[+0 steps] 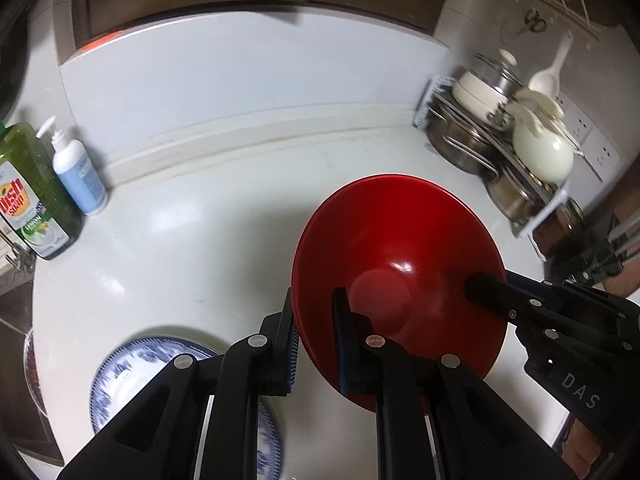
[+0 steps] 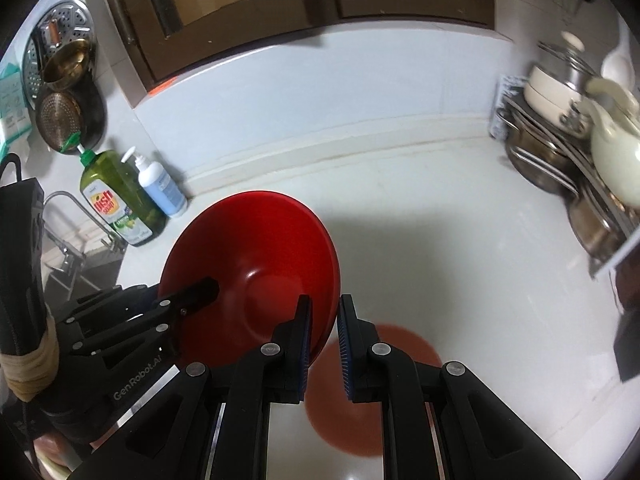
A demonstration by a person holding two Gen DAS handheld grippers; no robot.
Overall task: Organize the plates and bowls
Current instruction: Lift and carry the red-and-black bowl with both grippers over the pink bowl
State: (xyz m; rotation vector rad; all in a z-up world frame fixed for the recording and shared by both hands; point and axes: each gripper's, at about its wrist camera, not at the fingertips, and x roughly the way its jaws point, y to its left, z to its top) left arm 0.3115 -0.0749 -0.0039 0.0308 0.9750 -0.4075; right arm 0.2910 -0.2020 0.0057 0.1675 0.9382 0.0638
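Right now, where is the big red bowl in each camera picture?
Left wrist view: the red bowl is right of centre, tilted, its rim between the left gripper fingers.
Right wrist view: the red bowl is left of centre, its rim between the right gripper fingers.
Shared landmark: the green dish soap bottle by the wall, with a white pump bottle beside it.

Bare bench [image 1: 224,208] is seen ahead of both sets of jaws; passage is blocked far right by a loaded dish rack [image 1: 516,140], far left by two bottles [image 2: 132,196].
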